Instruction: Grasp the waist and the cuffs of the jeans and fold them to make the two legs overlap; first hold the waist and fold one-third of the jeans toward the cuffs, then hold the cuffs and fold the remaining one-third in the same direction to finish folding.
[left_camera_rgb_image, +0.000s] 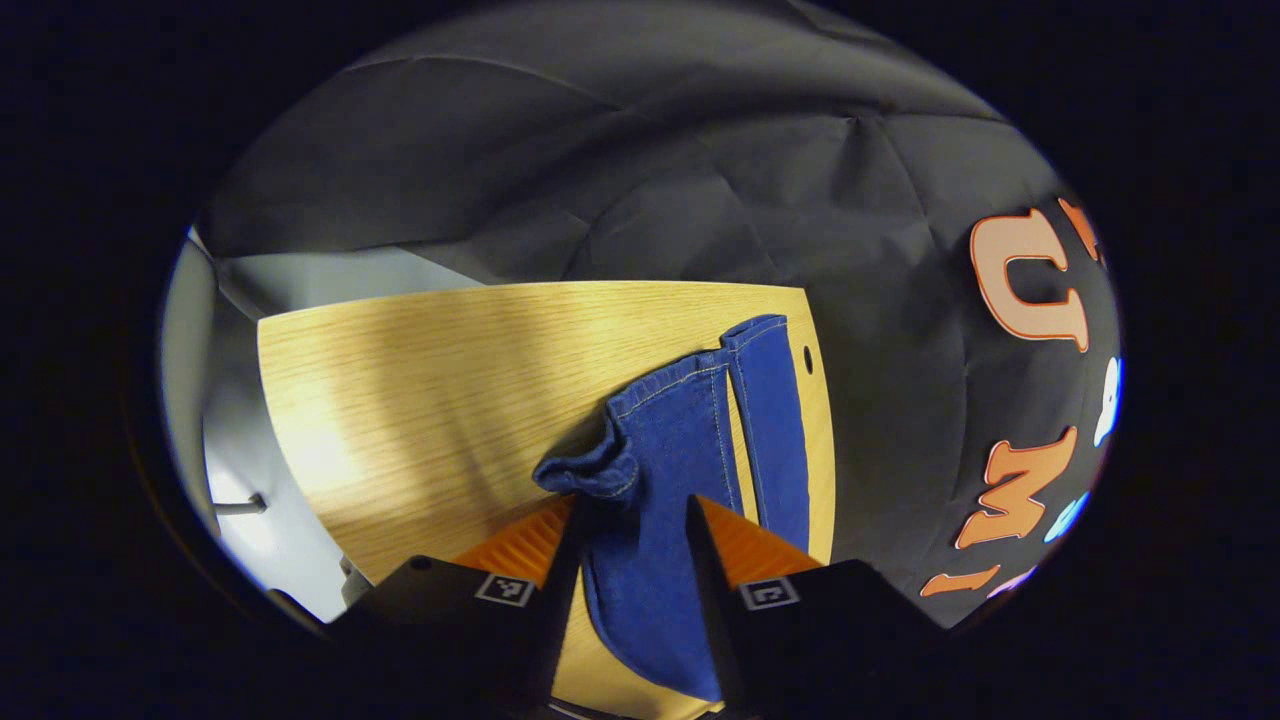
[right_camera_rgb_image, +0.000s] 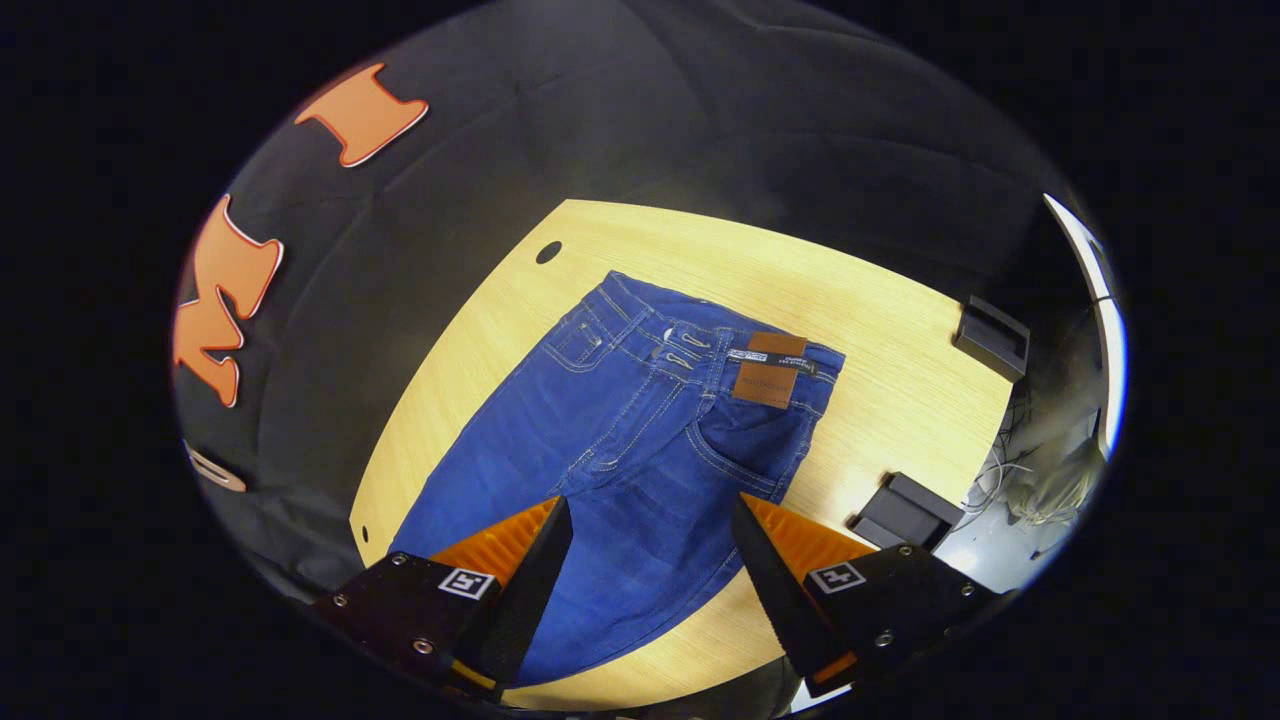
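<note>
Blue jeans lie flat on the wooden table (right_camera_rgb_image: 900, 400). In the right gripper view the waist (right_camera_rgb_image: 700, 350), with a brown patch (right_camera_rgb_image: 768, 368), points to the far side. My right gripper (right_camera_rgb_image: 650, 545) hovers open over the thigh area, apart from the waist. In the left gripper view the two legs run away from me. The nearer cuff (left_camera_rgb_image: 590, 470) is crumpled and curled up. The other leg (left_camera_rgb_image: 775, 420) lies straight along the table's right edge. My left gripper (left_camera_rgb_image: 632, 520) is open, with the nearer leg's denim showing between its fingers just behind the crumpled cuff.
Two black blocks (right_camera_rgb_image: 992, 336) (right_camera_rgb_image: 905, 512) sit on the table's right side in the right gripper view, with loose cables (right_camera_rgb_image: 1030, 480) beyond the edge. A small hole (right_camera_rgb_image: 548, 252) marks the far left corner. Bare wood (left_camera_rgb_image: 400, 400) stretches left of the legs.
</note>
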